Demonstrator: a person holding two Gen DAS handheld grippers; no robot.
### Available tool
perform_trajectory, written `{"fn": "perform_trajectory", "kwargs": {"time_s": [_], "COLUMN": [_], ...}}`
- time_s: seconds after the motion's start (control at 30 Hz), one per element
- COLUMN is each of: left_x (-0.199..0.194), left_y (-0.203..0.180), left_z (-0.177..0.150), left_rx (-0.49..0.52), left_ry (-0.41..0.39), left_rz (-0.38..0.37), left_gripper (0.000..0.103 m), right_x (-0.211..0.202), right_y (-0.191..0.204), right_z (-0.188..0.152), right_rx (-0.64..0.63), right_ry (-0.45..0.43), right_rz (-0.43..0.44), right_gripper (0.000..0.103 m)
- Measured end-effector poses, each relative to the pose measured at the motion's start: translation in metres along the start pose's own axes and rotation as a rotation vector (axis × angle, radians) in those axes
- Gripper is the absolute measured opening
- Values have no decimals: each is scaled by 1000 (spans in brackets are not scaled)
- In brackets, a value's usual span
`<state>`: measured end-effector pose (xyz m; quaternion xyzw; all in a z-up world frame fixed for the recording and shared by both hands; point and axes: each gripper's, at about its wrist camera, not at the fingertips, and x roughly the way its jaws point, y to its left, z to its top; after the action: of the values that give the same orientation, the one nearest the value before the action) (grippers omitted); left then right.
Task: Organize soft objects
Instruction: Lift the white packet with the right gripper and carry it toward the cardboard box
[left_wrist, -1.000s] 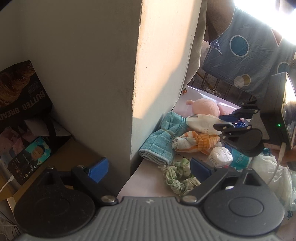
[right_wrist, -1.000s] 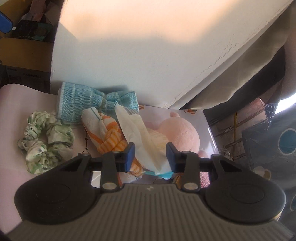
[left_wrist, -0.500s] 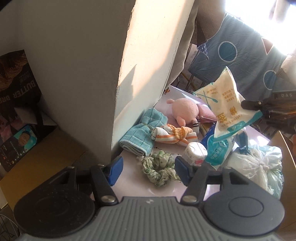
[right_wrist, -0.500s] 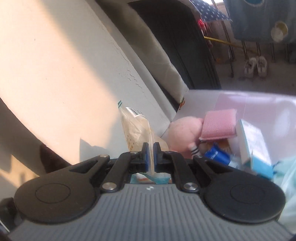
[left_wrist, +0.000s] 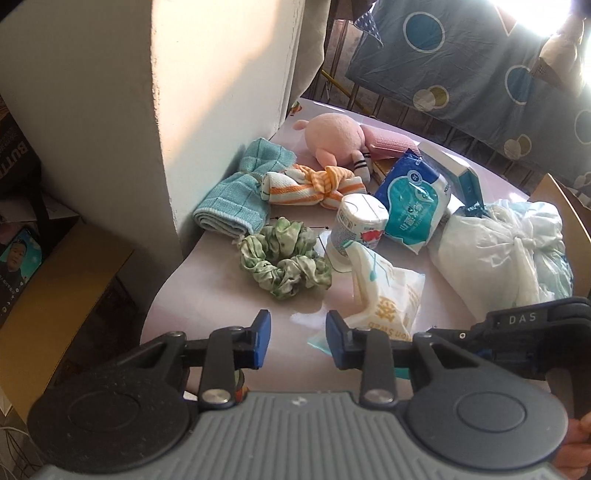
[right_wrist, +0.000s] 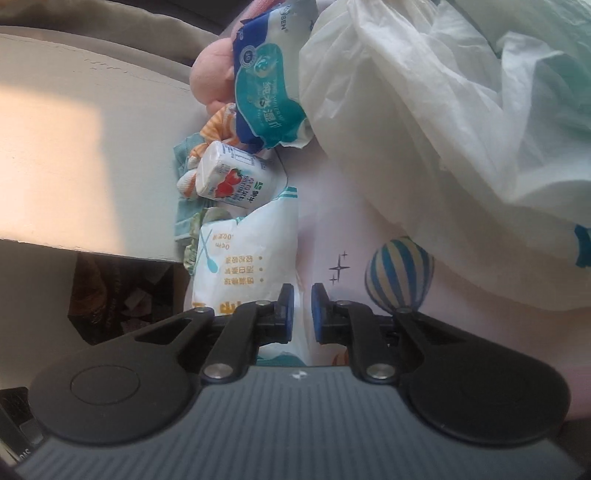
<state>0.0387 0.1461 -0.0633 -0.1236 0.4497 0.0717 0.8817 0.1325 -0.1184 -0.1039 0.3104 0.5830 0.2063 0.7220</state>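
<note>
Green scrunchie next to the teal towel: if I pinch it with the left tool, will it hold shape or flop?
The green scrunchie is gathered, ruffled fabric, so it probably sags into a loop when lifted. It looks light. Its satiny sheen suggests some slip, so pinch across a thick fold.

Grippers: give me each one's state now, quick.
Left gripper: open, holding nothing.
Right gripper: open by a narrow gap, empty; the cotton swab packet lies beside it on the table.

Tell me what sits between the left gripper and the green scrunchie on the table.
Nothing visible does. The open left gripper faces bare pale tabletop up to the green frilly fabric scrunchie. The white cotton swab pouch lies off to the right of that line, next to the right finger.
</note>
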Motion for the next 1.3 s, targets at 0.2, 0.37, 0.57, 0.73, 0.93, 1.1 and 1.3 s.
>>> {"fn": "perform_trajectory", "kwargs": {"time_s": [0.2, 0.37, 0.57, 0.73, 0.93, 1.1, 1.3], "left_x": [18, 39, 70, 73, 75, 73, 75], "left_y": [-24, -37, -36, -21, -9, -3, 3], "left_z": [15, 21, 15, 14, 17, 20, 19], "left_rx": [36, 83, 82, 22, -48, -89, -129], "left_ry": [-13, 13, 134, 161, 197, 209, 230], "left_rz": [-18, 16, 8, -30, -75, -122, -192], "left_gripper": [33, 34, 33, 33, 34, 35, 37], "right_x": [-15, -14, -17, -16, 8, 24, 24], "right_y": [-1, -7, 10, 29, 39, 37, 30], "right_z": [-2, 1, 2, 8, 22, 25, 28], "right_rx": [-46, -53, -129, -201, -216, -201, -178], "right_ry": [-55, -67, -108, -135, -105, -67, -56], "right_rz": [-19, -14, -10, -18, -38, -27, -2], "right_gripper": [11, 11, 11, 12, 32, 40, 41]}}
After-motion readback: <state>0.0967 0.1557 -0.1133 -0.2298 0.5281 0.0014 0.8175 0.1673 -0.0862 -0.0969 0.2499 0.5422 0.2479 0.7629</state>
